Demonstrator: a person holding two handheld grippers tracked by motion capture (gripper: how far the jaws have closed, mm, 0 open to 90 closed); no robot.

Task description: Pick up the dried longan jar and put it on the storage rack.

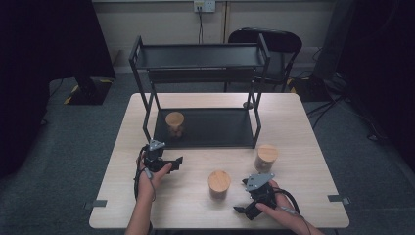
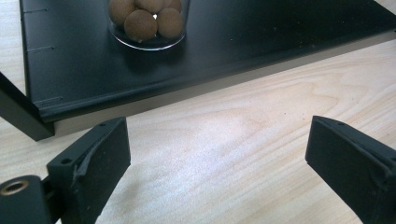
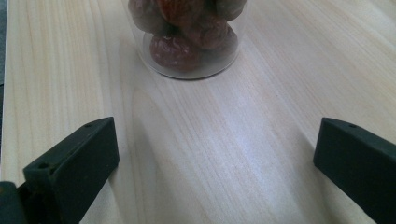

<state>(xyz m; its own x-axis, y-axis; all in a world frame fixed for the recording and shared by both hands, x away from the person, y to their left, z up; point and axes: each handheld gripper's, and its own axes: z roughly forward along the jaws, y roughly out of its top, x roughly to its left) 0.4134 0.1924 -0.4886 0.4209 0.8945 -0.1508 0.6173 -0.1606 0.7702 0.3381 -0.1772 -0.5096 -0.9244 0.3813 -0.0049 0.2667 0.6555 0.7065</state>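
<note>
Three glass jars with round wooden lids are in the high view. One jar (image 1: 174, 123) stands on the lower tier of a black shelf (image 1: 235, 131); the left gripper view shows it (image 2: 148, 22) filled with tan balls. Two more stand on the table: a middle jar (image 1: 219, 184) and a right jar (image 1: 266, 157). My left gripper (image 1: 177, 163) (image 2: 217, 135) is open and empty on the table just in front of the shelf. My right gripper (image 1: 242, 210) (image 3: 217, 130) is also open and empty, low over the table, facing a jar of dark red fruit (image 3: 189, 39) a short way ahead.
The black two-tier shelf has an upper tier (image 1: 198, 55) with nothing on it and thin legs (image 1: 257, 122). The wooden table (image 1: 303, 147) has its front edge close behind both hands. A black chair (image 1: 279, 49) stands behind the table.
</note>
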